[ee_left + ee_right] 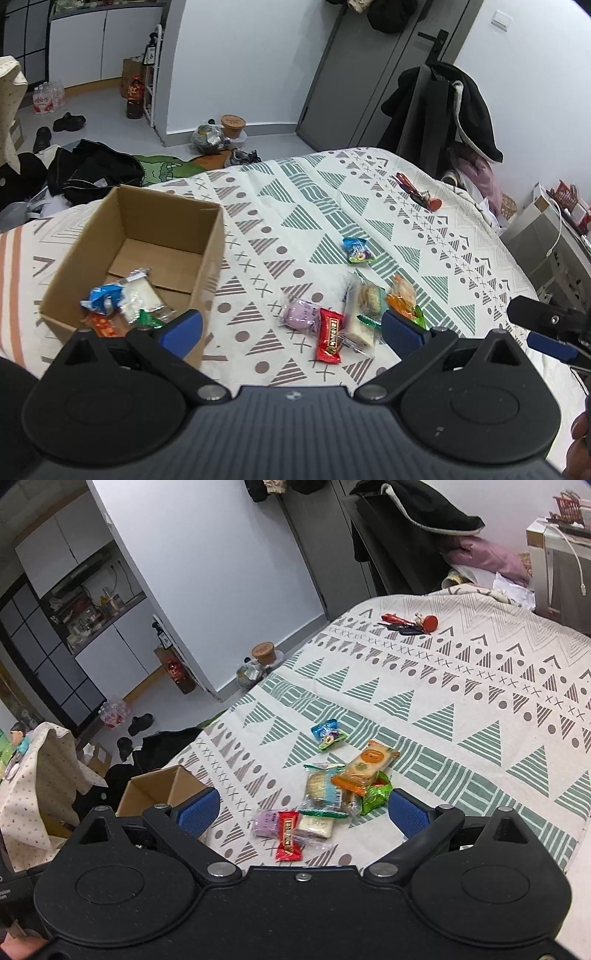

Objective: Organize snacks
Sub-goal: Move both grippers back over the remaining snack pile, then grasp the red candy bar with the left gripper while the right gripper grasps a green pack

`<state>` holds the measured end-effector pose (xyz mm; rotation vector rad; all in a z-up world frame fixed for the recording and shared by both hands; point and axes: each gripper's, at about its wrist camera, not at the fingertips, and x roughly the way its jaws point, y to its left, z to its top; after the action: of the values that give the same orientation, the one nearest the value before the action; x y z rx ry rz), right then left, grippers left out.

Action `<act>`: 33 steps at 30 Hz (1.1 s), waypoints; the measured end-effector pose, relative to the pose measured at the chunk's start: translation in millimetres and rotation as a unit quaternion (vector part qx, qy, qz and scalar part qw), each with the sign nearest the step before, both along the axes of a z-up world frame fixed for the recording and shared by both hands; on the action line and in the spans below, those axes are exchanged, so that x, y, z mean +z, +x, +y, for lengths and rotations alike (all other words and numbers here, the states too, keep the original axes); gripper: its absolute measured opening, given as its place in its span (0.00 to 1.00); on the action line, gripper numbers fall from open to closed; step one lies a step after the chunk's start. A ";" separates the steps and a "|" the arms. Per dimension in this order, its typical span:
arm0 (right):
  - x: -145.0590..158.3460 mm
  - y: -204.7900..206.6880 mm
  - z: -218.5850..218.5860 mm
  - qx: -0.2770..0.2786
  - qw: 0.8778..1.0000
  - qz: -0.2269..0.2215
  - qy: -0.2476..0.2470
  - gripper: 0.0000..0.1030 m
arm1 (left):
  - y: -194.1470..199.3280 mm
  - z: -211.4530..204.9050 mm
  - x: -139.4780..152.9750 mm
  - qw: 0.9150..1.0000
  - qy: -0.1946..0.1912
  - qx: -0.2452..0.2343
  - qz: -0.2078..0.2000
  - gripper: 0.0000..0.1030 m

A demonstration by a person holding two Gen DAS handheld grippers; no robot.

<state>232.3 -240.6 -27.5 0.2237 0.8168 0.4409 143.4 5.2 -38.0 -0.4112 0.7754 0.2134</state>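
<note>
An open cardboard box [207,236] stands on the patterned bedspread at the left and holds several wrapped snacks [125,299]; its corner shows in the right wrist view [159,790]. A pile of snacks lies right of it: a purple pack [301,314], a red bar [330,336], a cracker pack [364,306], an orange pack [402,295]. A blue-green pack [356,250] lies apart, farther back. My left gripper [291,332] is open and empty above the pile. My right gripper [303,810] is open and empty over the same pile [325,794]; its fingertip shows in the left wrist view [550,345].
Red keys [417,192] lie at the bed's far side. A chair draped with a black coat [454,110] stands behind the bed. Clothes, shoes and bottles litter the floor [92,170]. A desk [546,236] stands at the right.
</note>
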 end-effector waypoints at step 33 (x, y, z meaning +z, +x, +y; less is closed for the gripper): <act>-124.3 105.2 -5.2 0.021 0.993 0.108 -0.049 0.59 | 101.9 -26.9 -126.9 0.993 -0.063 -0.017 0.093 0.37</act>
<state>337.5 -245.8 -151.8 0.1652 1.0551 0.4191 245.3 -21.8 -164.8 -0.5025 0.9824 0.1736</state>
